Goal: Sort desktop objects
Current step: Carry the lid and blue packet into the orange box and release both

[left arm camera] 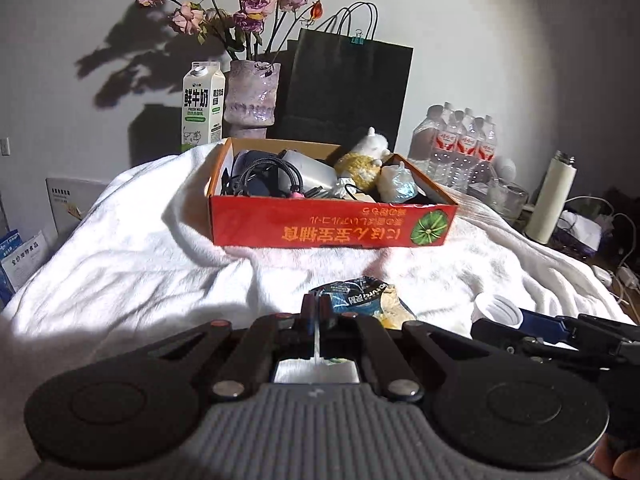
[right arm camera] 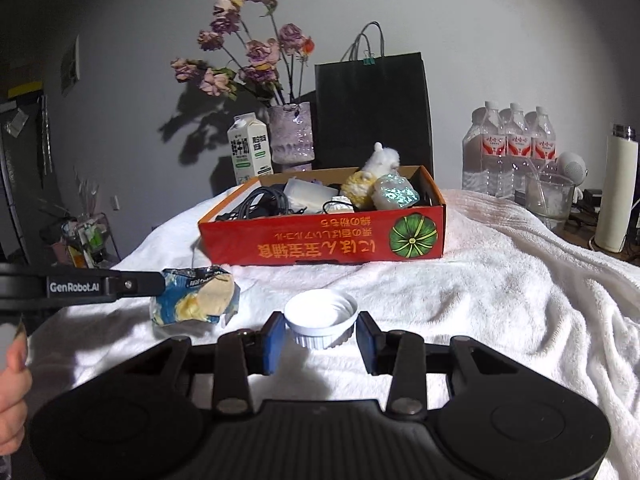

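On the white blanket (right arm camera: 480,280) in front of the red box (right arm camera: 320,236), we are pinching a crumpled blue snack packet (right arm camera: 196,296) with our left gripper (left arm camera: 319,312), its jaws clenched on the wrapper's edge. Our right gripper (right arm camera: 320,336) is standing spread around a white ribbed lid (right arm camera: 321,318), and we cannot tell whether its blue pads (right arm camera: 273,342) are touching it.

Hard light falls across a white blanket (left arm camera: 120,264) draped over the surface, throwing shadows of dried roses (right arm camera: 248,56) onto a plain grey wall (left arm camera: 500,40) behind a black paper bag (right arm camera: 372,108).
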{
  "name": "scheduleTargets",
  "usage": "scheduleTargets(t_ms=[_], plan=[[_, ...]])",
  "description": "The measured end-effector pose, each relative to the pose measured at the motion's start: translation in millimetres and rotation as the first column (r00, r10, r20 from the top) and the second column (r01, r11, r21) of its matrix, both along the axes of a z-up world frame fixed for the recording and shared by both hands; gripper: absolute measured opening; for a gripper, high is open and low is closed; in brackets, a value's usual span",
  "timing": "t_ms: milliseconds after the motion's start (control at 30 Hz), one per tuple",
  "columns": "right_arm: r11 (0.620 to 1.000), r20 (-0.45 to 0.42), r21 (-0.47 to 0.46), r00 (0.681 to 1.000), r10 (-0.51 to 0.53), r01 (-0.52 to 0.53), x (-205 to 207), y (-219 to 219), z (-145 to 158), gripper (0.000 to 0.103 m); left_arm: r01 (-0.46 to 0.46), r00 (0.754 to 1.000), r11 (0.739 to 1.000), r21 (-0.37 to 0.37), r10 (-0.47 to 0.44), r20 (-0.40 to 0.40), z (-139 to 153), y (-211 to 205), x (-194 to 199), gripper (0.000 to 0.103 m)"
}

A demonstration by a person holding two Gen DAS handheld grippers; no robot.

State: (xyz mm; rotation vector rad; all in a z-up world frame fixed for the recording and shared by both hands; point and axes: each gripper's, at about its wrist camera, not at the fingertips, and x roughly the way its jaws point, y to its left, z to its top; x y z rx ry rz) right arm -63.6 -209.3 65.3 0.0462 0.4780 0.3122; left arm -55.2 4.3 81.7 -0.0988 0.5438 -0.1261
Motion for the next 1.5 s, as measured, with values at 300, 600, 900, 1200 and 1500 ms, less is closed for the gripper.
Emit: scheduleTargets(t_ms=[300, 600, 900, 1200, 1500], plan=[[0.999, 0.027, -0.038, 0.999, -0.017, 0.018, -17.9, 5.8, 12.3, 0.037, -0.005, 0.999, 1.000, -0.010, 0.006, 0.040, 10.0, 10.7, -10.4, 0.002], [0.999, 0.075, -0.031, 0.997, -0.016, 0.018, 9.0, -8.6, 38.3, 0.037, 0.051, 0.993, 0.998, -0.026, -0.048, 0.108, 41.3, 25.7, 31.5, 0.002], [0.999, 0.040, -0.009, 0.998, 0.050, -0.050, 122.5, -25.5, 71.7, 0.037, 0.090, 0.995, 0.996, 0.016, -0.091, 0.052, 59.2, 31.9, 141.6, 0.002], [0.994, -0.163, -0.110, 0.986, -0.040, 0.022, 248.7, -12.7, 46.9, 0.037, 0.103, 0.991, 0.991, 0.088, -0.094, -0.097, 31.2, 11.6, 244.3, 0.003], [0.985, -0.248, -0.163, 0.964, -0.101, 0.062, 291.8, 1.2, 23.9, 0.049, 0.141, 0.987, 0.987, 0.080, -0.134, -0.083, 18.2, 5.9, 270.0, 0.068]])
